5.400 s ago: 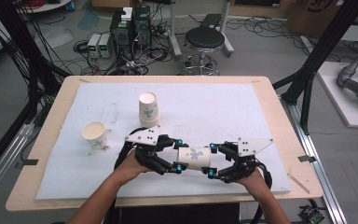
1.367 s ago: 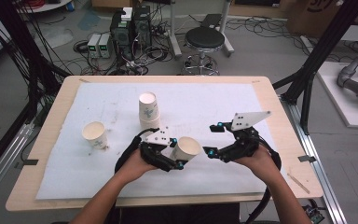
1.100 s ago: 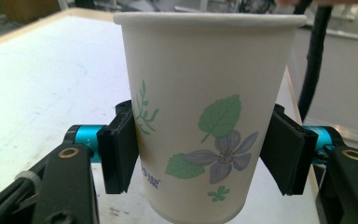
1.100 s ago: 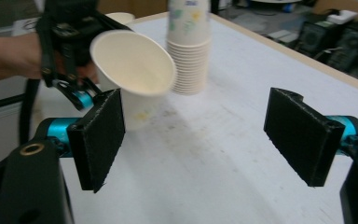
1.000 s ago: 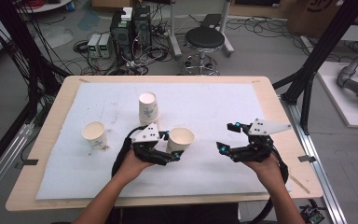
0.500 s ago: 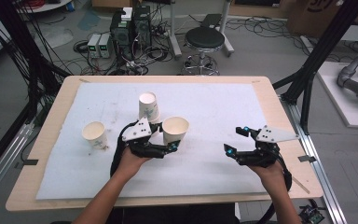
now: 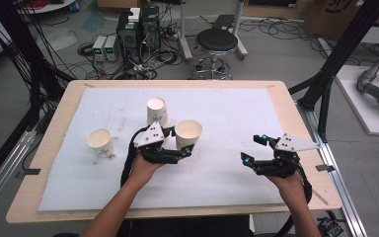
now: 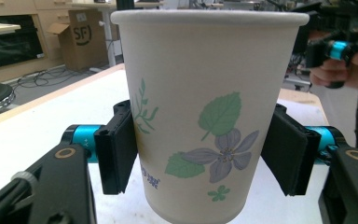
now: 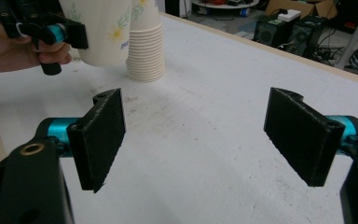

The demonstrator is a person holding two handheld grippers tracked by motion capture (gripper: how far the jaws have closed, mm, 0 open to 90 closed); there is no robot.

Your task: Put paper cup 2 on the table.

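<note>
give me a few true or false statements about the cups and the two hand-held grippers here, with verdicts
1. The left hand-held gripper clamps a flower-printed paper cup upright. True.
2. The right hand-held gripper holds a cup. False: its jaws stand wide apart with nothing between them.
3. A stack of paper cups stands upside down on the white mat. True.
4. The single cup at the left of the mat lies on its side. False: it stands upright, mouth up.

Grey floor strewn with cables at upper left, computer towers and a black stool at top centre, cardboard boxes upper right.
</note>
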